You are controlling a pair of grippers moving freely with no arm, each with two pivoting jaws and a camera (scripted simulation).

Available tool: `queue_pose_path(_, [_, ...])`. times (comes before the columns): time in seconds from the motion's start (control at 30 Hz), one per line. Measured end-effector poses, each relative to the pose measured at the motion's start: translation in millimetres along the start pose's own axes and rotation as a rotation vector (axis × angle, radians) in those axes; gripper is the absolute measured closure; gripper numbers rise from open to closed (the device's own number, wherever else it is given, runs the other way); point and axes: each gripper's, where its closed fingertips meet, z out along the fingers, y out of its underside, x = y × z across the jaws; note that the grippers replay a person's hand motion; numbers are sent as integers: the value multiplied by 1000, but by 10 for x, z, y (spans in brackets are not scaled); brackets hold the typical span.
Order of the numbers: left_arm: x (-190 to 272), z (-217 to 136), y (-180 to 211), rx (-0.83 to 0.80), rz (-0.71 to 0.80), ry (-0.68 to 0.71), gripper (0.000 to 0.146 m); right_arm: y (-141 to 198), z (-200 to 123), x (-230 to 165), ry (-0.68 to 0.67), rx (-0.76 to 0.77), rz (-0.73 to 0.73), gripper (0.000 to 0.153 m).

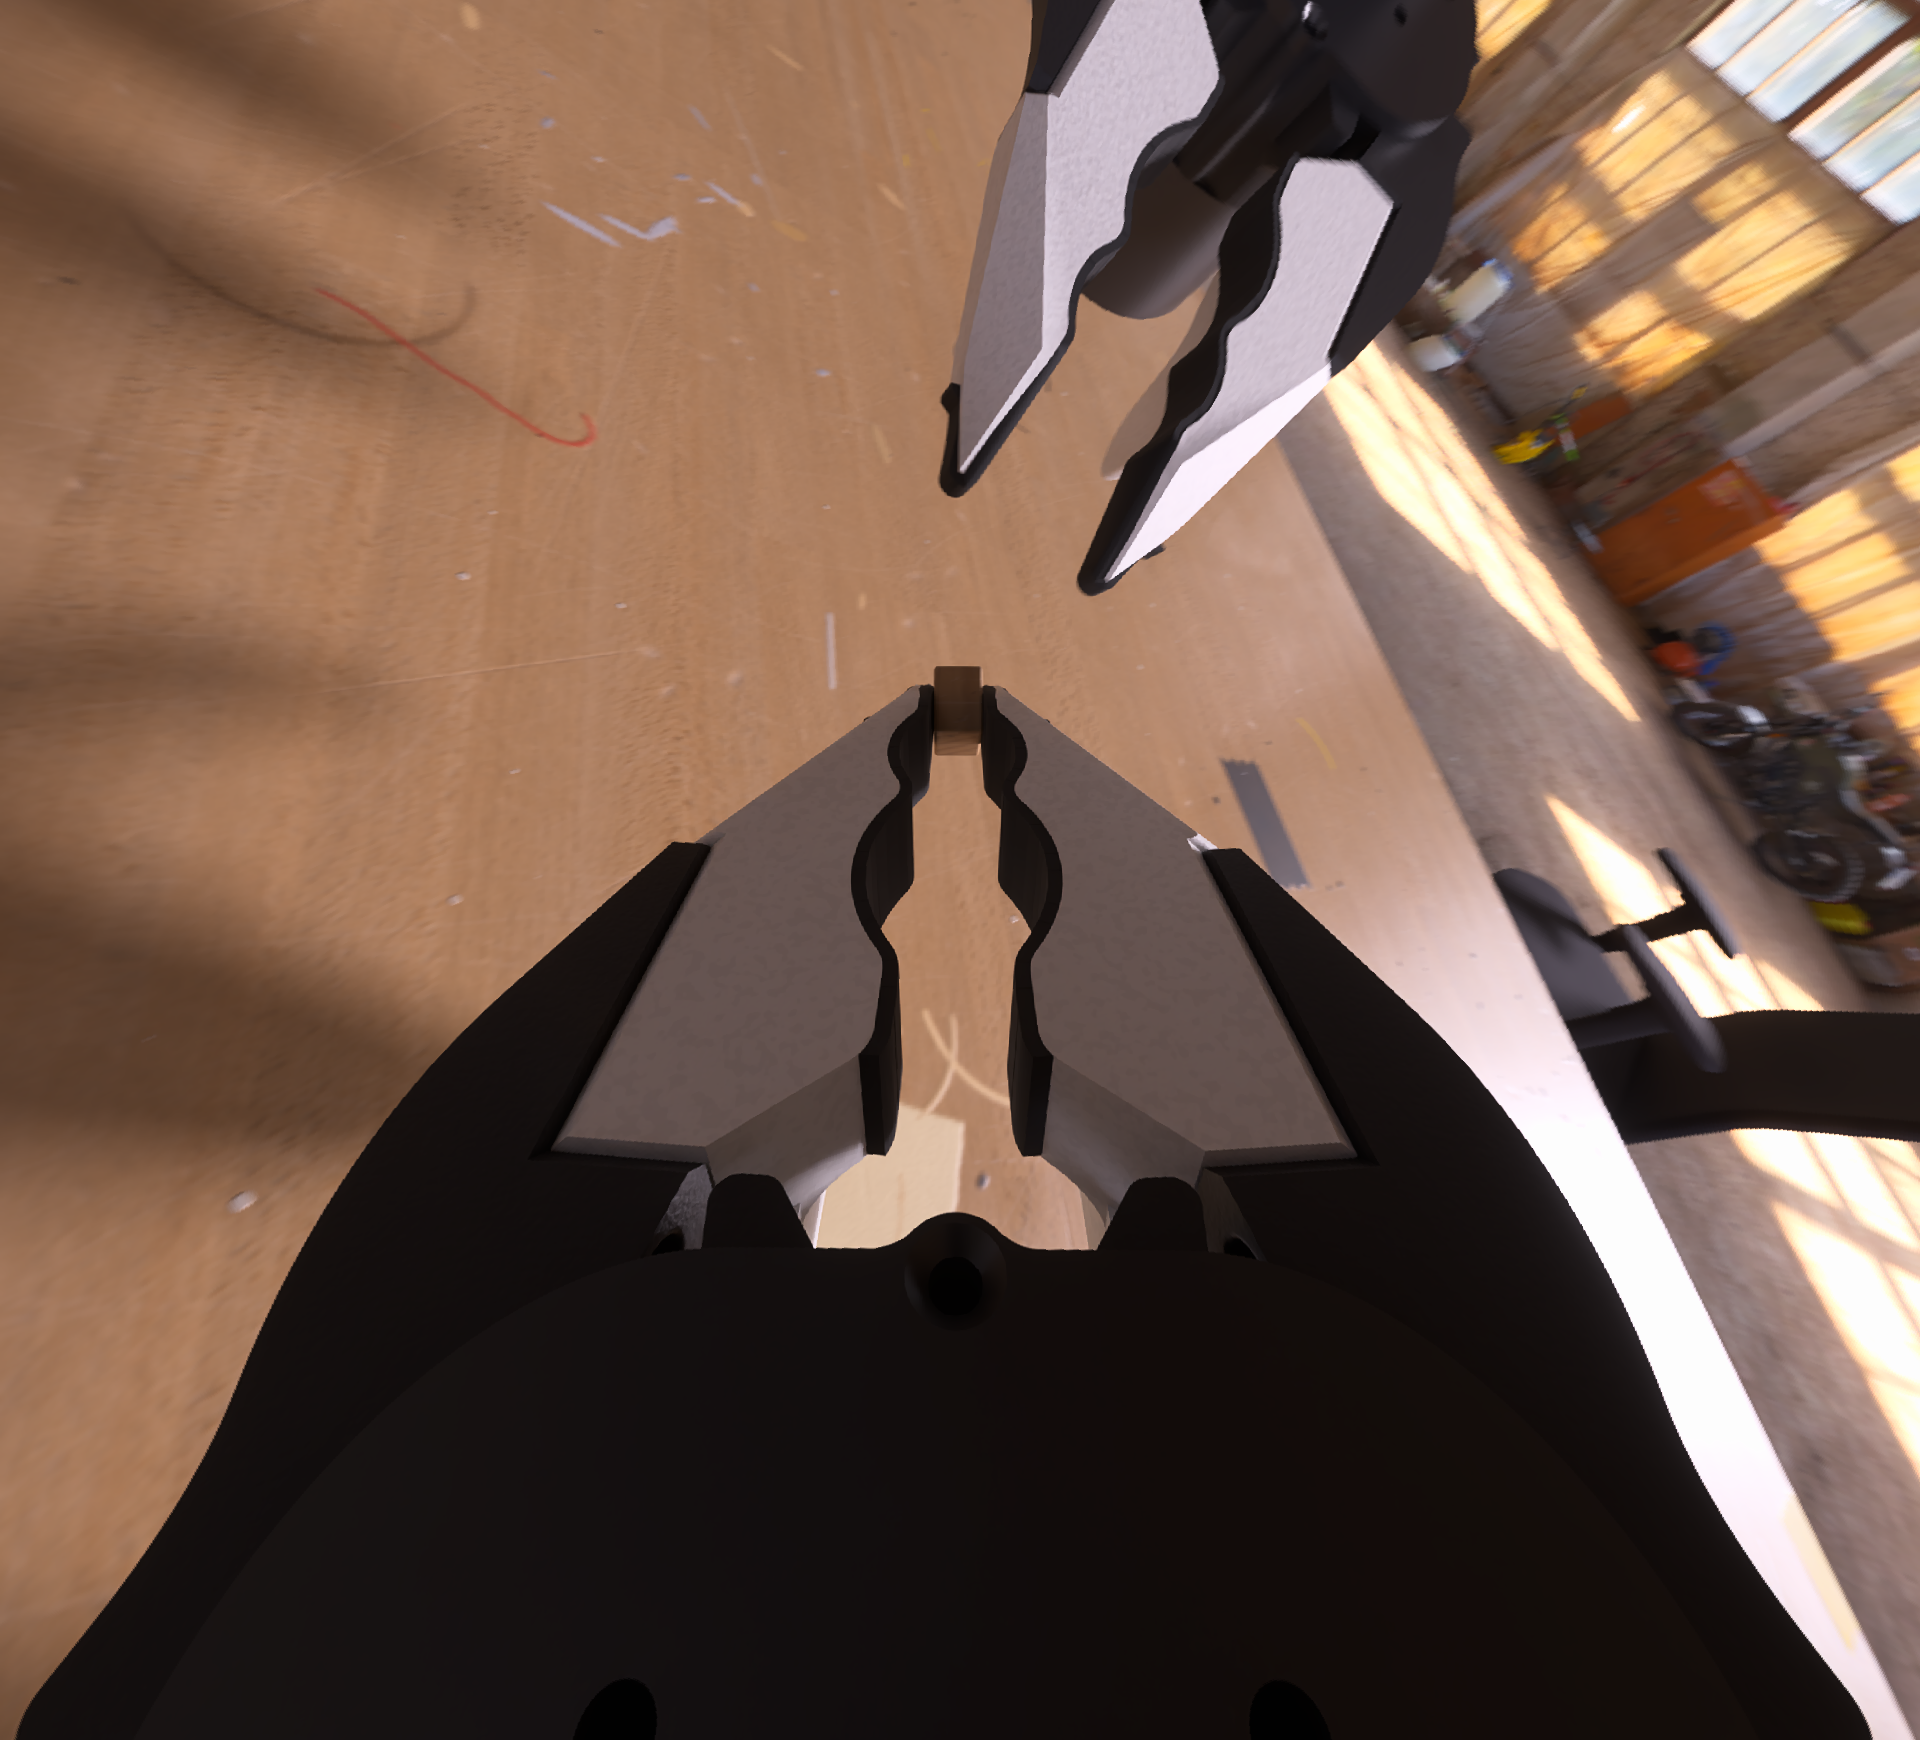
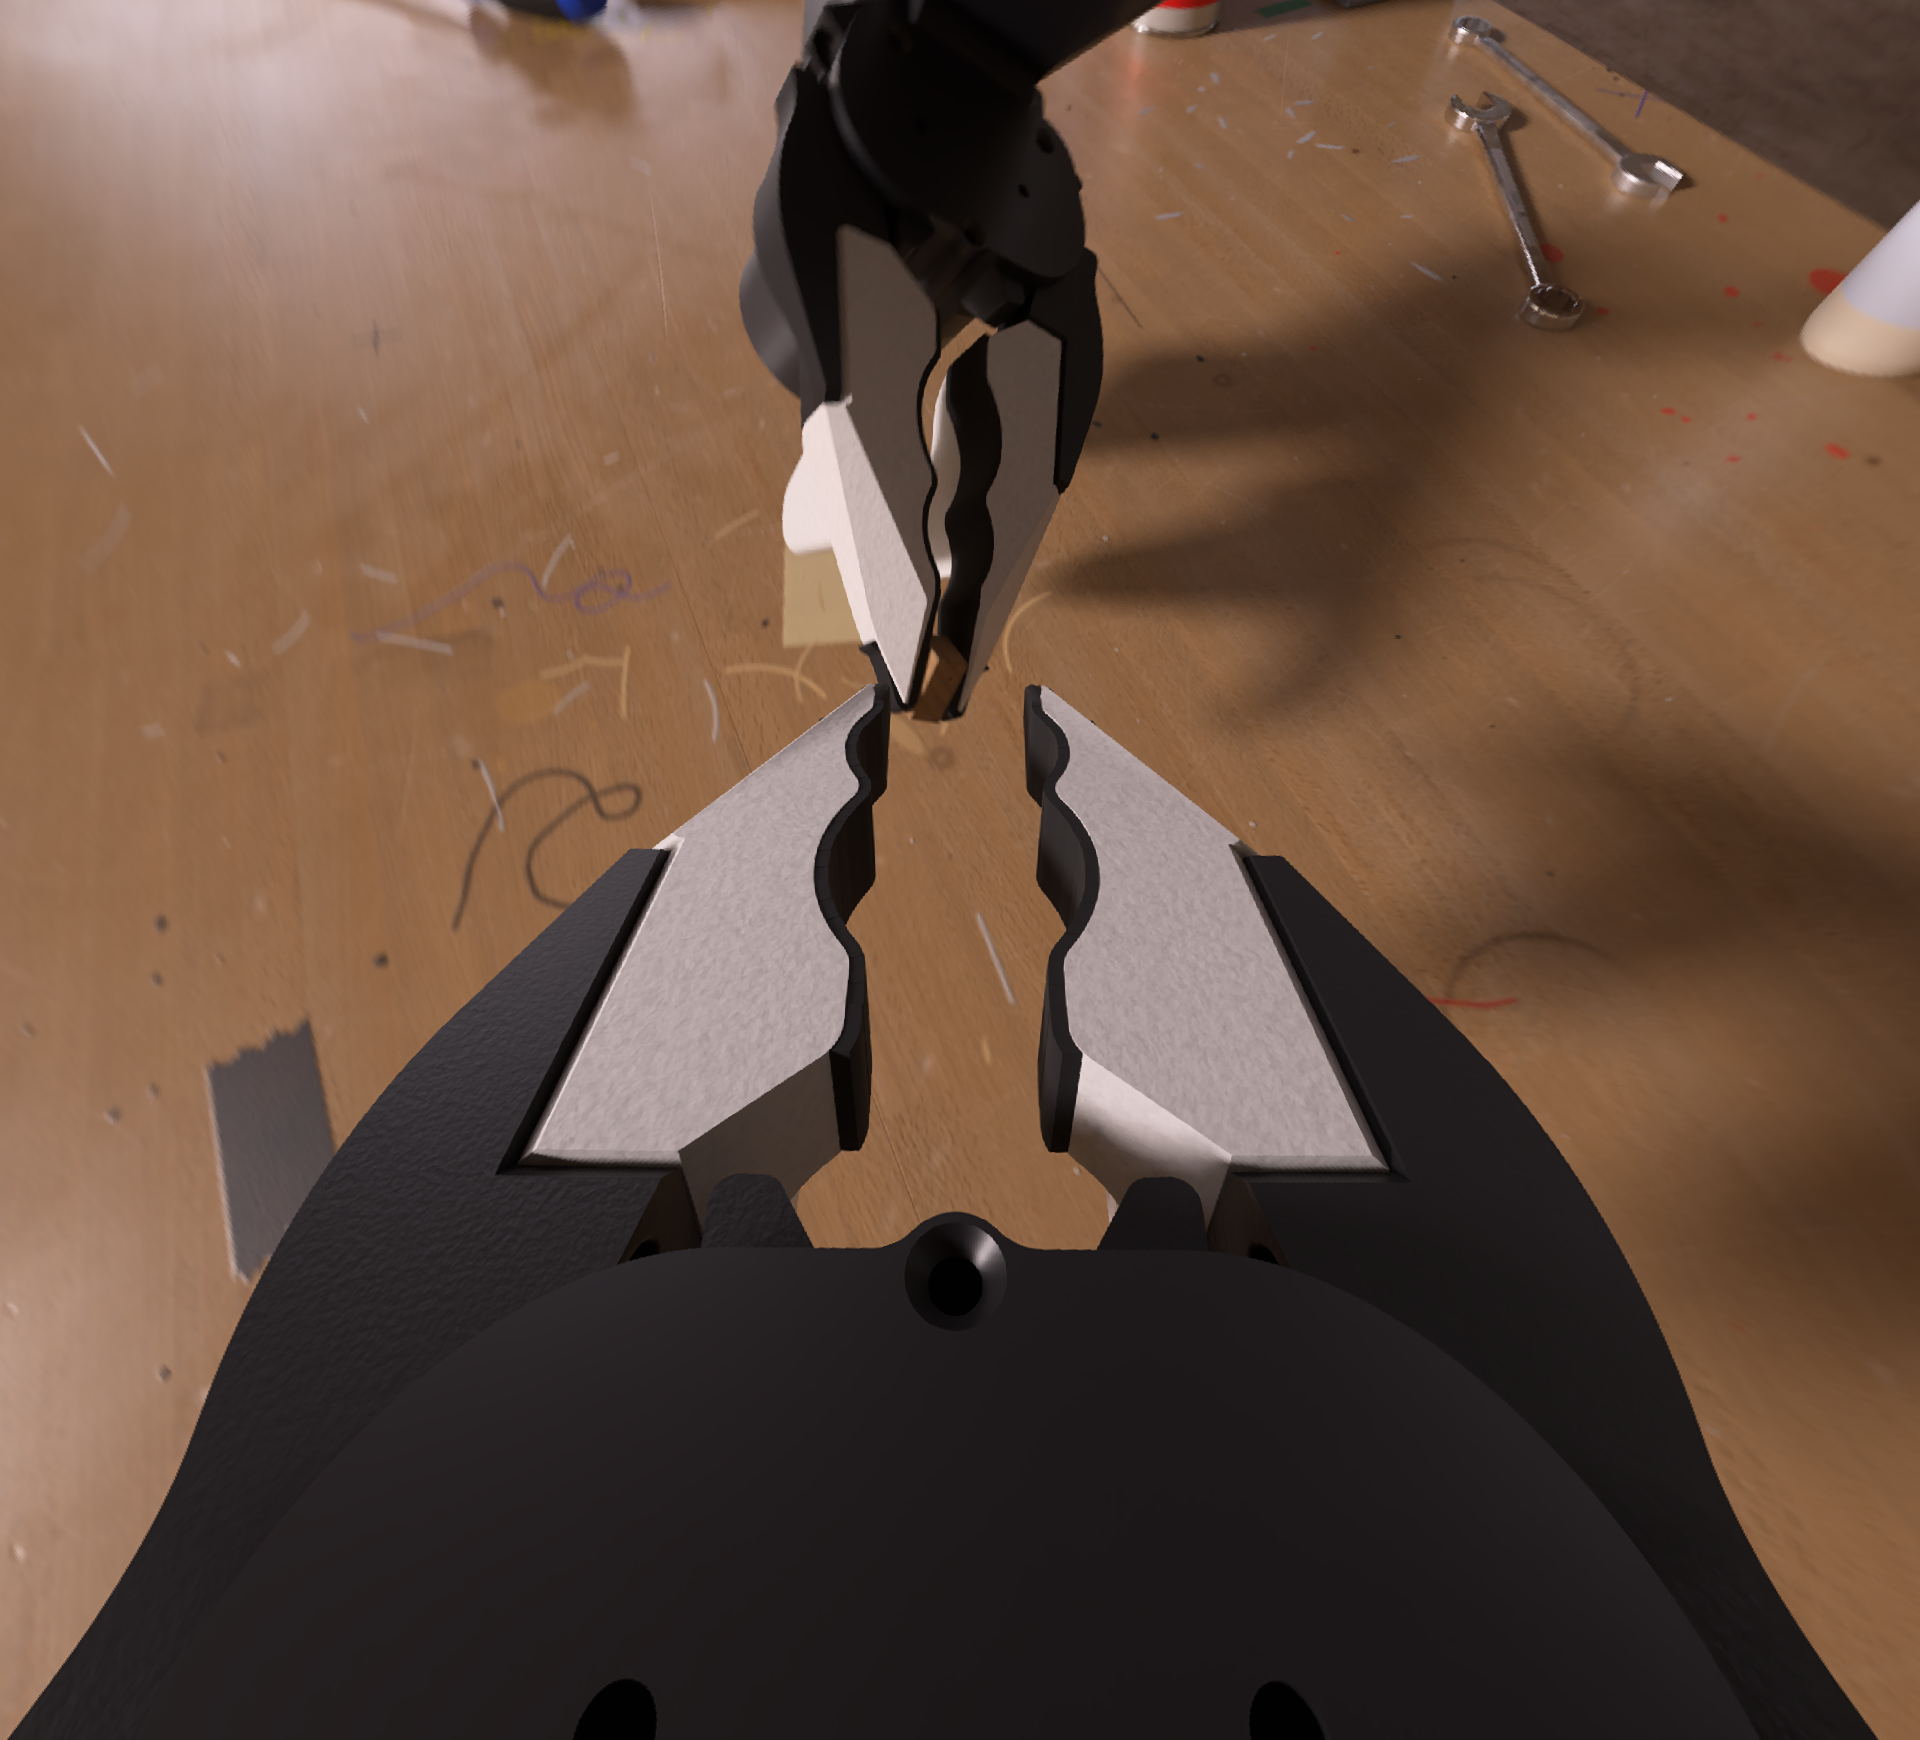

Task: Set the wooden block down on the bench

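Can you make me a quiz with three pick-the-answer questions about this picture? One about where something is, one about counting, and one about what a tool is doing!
1. Where is the wooden block?
A. Lying on the keyboard
B. Pinched between the tips of the left tool
C. Under the wrenches

2. How many wrenches lie on the bench?
A. Two
B. Five
C. None

3. What is the right tool doing?
A. Squeezing the screwdriver
B. Holding the block
C. Open and holding nothing

Answers:
1. B, the small brown block sits right between the left tool's two tips in both views.
2. A, two silver wrenches lie close together at the far right of the bench.
3. C, there is a clear gap between its fingers, with only bench showing through.
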Motion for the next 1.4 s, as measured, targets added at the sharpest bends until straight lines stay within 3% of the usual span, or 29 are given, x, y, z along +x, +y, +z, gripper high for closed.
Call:
queue_pose_path(0.2, [78, 12, -41, 30, 22, 35, 138, 156, -43, -38, 75, -91, -146, 122])
queue_pose_path(0.3, [-68, -3, -8, 3, 66, -94, 138, 219, -5, -17, 92, -81, -101, 122])
queue_pose_path(0.5, [-386, -5, 224, -224, 302, -418, 138, 218, 173, 46, 157, 21, 13, 124])
queue_pose_path(0.67, [-500, -57, 276, -284, 392, -533, 138, 118, 205, 134, 265, 98, -48, 125])
queue_pose_path(0.97, [-530, -100, 274, -283, 416, -550, 138, 2, 118, 226, 368, 200, -90, 128])
queue_pose_path(1.4, [-534, -102, 273, -281, 413, -554, 138, -1, 103, 250, 367, 208, -75, 131])
